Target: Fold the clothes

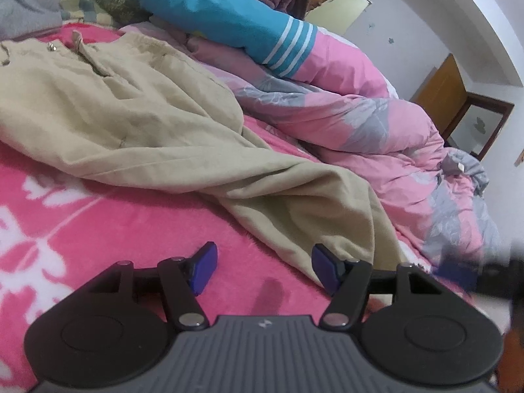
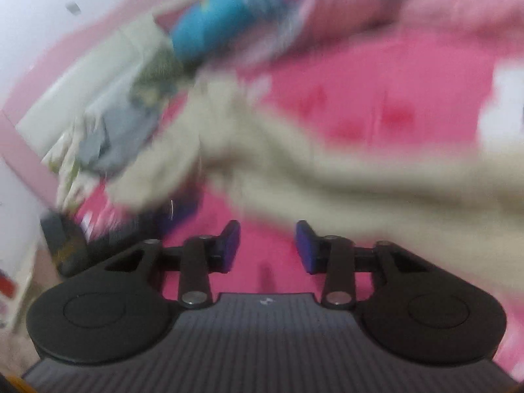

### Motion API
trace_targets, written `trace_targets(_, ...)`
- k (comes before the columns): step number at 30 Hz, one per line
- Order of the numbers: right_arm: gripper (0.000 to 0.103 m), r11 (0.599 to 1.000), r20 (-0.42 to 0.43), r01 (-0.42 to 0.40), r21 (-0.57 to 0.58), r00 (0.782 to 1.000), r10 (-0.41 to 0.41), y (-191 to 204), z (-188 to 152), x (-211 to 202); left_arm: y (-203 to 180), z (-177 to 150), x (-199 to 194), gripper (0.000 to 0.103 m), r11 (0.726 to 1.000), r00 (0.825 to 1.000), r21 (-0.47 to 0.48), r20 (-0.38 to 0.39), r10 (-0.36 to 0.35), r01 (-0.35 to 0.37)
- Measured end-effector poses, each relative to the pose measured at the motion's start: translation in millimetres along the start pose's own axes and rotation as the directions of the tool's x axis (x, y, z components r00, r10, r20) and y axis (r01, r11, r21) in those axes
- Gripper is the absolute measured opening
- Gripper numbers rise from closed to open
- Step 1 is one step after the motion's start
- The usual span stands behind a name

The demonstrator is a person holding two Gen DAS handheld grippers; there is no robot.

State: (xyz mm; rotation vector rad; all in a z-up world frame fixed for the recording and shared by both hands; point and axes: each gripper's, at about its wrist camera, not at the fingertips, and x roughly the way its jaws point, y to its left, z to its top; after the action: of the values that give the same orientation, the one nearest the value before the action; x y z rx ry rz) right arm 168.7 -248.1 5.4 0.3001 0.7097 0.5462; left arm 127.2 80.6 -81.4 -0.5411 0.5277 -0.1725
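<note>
trousers point(image 1: 137, 111) spread on bed point(image 1: 98, 229), long axis from waist far left to hem near right | hem lies just beyond left gripper point(image 1: 263, 267), nearer | right gripper point(image 2: 268, 245) blurred | both fingers apart, empty

I see beige trousers point(image 1: 137, 124) on a hot-pink blanket point(image 1: 98, 229) with white flower shapes; beyond the trousers lies a pale pink quilt point(image 1: 376, 137) with grey leaf prints, and on it a blue pillow point(image 1: 222, 19) with white stripes
</note>
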Motion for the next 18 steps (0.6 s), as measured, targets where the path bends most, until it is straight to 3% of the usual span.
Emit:
trace_targets(2, 0.089, 0.998, 0.071, 0.047, -0.048, 0.997, -0.044, -4.0, 21.3, 9.3, 1.1, -0.1, 0.1, 0.066, 1.000, 1.000, -0.003, 0.001, -0.003, 0.003)
trace_targets(5, 0.090, 0.995, -0.012, 0.080, -0.065, 0.997, -0.081, -22.4, 34.9, 48.9, 2.1, -1.1, 0.0, 0.066, 1.000, 1.000, -0.004, 0.005, -0.007, 0.007)
trace_targets(7, 0.042, 0.994, -0.117, 0.096, -0.043, 0.988, -0.100, -30.7, 29.7, 73.1, 2.0, -1.2, 0.4, 0.066, 1.000, 1.000, -0.003, 0.006, -0.007, 0.007)
trace_targets(8, 0.024, 0.993, -0.138, 0.110, -0.029, 0.984, -0.113, -31.7, 26.0, 77.7, 2.3, -1.2, 0.5, 0.066, 1.000, 1.000, -0.004, 0.006, -0.008, 0.008)
trace_targets(9, 0.018, 0.994, -0.117, 0.111, -0.020, 0.987, -0.112, -27.4, 21.8, 70.3, 2.5, -1.2, 0.5, 0.066, 1.000, 1.000, -0.006, 0.007, -0.010, 0.010)
trace_targets(12, 0.013, 0.997, -0.005, 0.066, -0.025, 0.998, -0.066, 1.5, 4.0, 27.9, 3.6, -0.3, -0.5, 0.065, 1.000, 1.000, -0.016, 0.010, -0.015, 0.015)
trace_targets(15, 0.012, 0.980, 0.021, 0.104, -0.170, 0.995, -0.102, 38.3, -35.4, 4.4, 4.7, 1.4, -9.3, 0.065, 0.999, 1.000, -0.035, 0.014, -0.007, 0.007)
trace_targets(18, 0.011, 0.933, 0.045, 0.156, -0.323, 0.988, -0.149, 75.0, -76.1, -15.9, 6.0, -0.9, -32.9, 0.065, 0.999, 1.000, -0.048, 0.027, 0.005, -0.004)
